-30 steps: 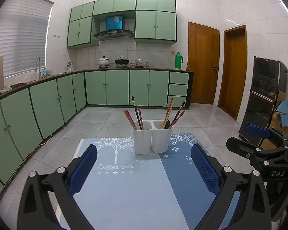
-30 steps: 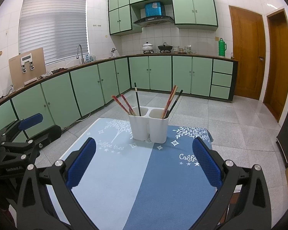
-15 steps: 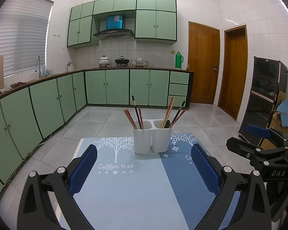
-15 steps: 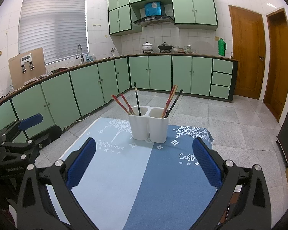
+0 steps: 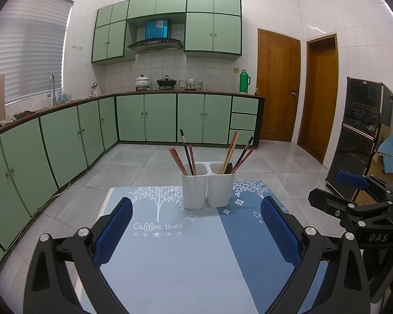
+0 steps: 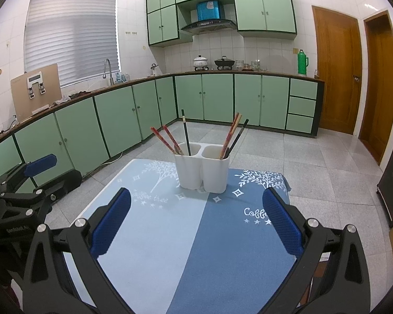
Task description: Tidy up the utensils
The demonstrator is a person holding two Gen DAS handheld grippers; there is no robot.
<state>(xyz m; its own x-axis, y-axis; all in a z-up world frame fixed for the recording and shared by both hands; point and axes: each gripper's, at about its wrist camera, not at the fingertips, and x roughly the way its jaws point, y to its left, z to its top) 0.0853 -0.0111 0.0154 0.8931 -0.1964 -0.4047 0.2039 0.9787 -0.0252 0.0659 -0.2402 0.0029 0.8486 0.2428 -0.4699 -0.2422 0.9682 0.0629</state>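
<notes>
A white two-compartment utensil holder (image 5: 208,185) (image 6: 202,168) stands near the far edge of a blue table mat (image 5: 175,256) (image 6: 170,248). Red and black chopsticks (image 5: 184,157) (image 6: 170,141) lean in its left cup. Red, tan and black chopsticks (image 5: 235,153) (image 6: 233,136) lean in its right cup. My left gripper (image 5: 195,225) is open above the near part of the mat, well short of the holder. My right gripper (image 6: 196,214) is open too, beside it on the right, and also shows in the left wrist view (image 5: 353,191). Neither holds anything.
The table sits in a kitchen with green cabinets (image 5: 65,141) along the left and back. Two wooden doors (image 5: 277,89) are at the back right. A dark glass-front cabinet (image 5: 359,136) stands on the floor to the right. Tiled floor (image 6: 314,162) surrounds the table.
</notes>
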